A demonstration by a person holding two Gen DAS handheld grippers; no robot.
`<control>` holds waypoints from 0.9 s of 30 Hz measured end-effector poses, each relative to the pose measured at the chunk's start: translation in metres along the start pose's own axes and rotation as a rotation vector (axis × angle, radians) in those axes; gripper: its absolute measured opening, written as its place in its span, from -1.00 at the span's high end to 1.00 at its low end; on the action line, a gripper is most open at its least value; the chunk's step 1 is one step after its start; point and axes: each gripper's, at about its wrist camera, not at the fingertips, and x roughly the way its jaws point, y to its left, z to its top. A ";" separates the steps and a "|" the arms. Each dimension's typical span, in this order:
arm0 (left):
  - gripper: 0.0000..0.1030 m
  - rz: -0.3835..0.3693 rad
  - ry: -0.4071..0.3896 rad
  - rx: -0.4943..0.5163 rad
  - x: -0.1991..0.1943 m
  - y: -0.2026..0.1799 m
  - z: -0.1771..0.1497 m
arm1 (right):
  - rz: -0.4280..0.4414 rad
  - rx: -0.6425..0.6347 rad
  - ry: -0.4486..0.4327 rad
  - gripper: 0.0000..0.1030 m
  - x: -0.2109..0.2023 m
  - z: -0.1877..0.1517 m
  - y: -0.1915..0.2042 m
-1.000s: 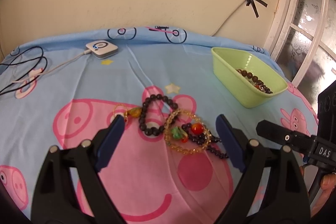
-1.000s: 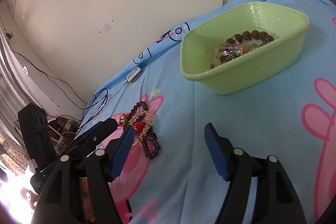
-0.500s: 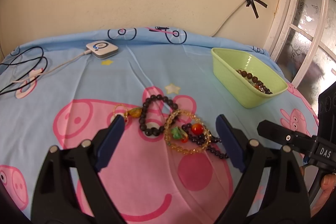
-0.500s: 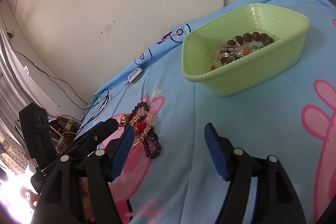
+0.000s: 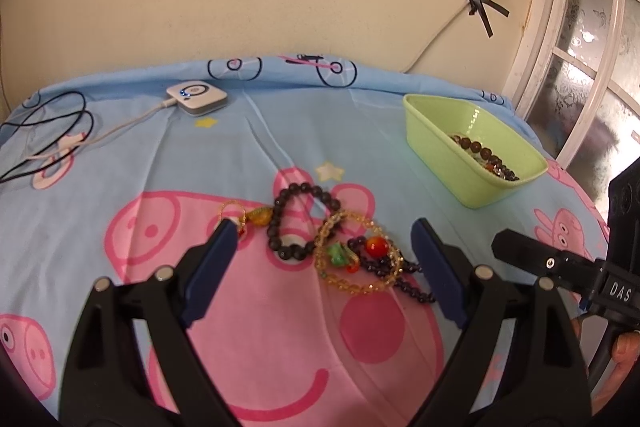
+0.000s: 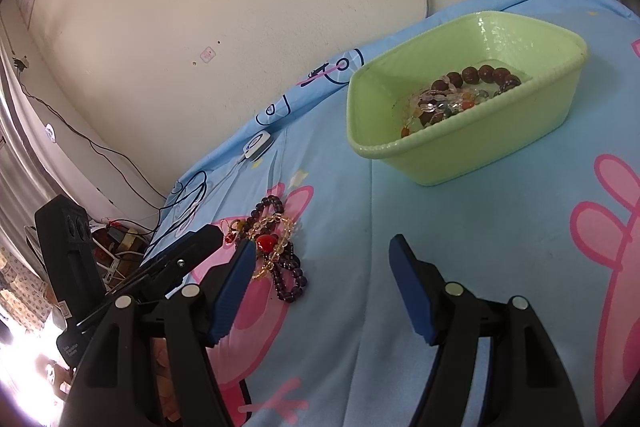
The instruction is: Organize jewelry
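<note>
Jewelry (image 5: 340, 247) lay in a tangled heap on the blue cartoon-pig sheet (image 5: 160, 167), just ahead of the left gripper (image 5: 324, 247), whose blue-padded jaws stood wide apart with the heap between their tips and touched nothing. At the far left of the left view, black cables (image 5: 48, 123) looped over the sheet, and a white cord ran from them to a small white charger (image 5: 197, 98) near the wall. Within the heap, from left to right, were a thin gold ring with an amber charm (image 5: 258, 215), a dark bead bracelet (image 5: 300, 223), a yellow bead bracelet (image 5: 352, 255) carrying a green charm and a red bead, and a purple bead strand (image 5: 412, 287) trailing toward the right finger. Well apart to the right sat a green tray (image 5: 448, 155), upright on the sheet, already holding a brown bead bracelet (image 5: 480, 149) and some mixed clear and coloured beads. The right gripper (image 6: 324, 267) hovered over bare sheet between the heap and the tray, jaws likewise spread and empty. In its view the heap lay just beyond its left finger, partly hidden by it, and the tray (image 6: 460, 163) sat farther off to the upper right.
</note>
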 end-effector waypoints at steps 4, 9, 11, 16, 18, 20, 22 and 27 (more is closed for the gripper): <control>-0.64 0.006 -0.004 0.003 -0.001 -0.001 -0.001 | 0.000 -0.004 -0.001 0.08 -0.001 0.000 0.001; -0.64 0.005 -0.004 -0.002 -0.001 0.000 0.000 | -0.001 -0.011 -0.003 0.08 -0.001 -0.001 0.003; -0.64 0.005 -0.004 -0.001 -0.001 0.000 0.000 | -0.001 -0.011 -0.003 0.07 0.000 0.000 0.003; -0.64 0.005 -0.002 -0.010 -0.001 0.001 0.000 | -0.002 -0.011 -0.004 0.08 -0.001 -0.001 0.003; -0.64 0.003 -0.002 -0.019 -0.001 0.002 0.000 | 0.000 -0.011 -0.005 0.08 -0.001 -0.001 0.003; -0.64 0.004 -0.004 -0.025 -0.001 0.003 0.001 | 0.002 -0.011 -0.006 0.08 -0.001 -0.001 0.003; -0.64 0.010 -0.011 -0.021 -0.002 0.003 0.000 | 0.003 -0.012 -0.005 0.08 -0.001 -0.001 0.003; -0.64 0.041 -0.041 -0.002 -0.007 -0.001 -0.001 | 0.008 -0.013 -0.007 0.08 -0.002 0.000 0.003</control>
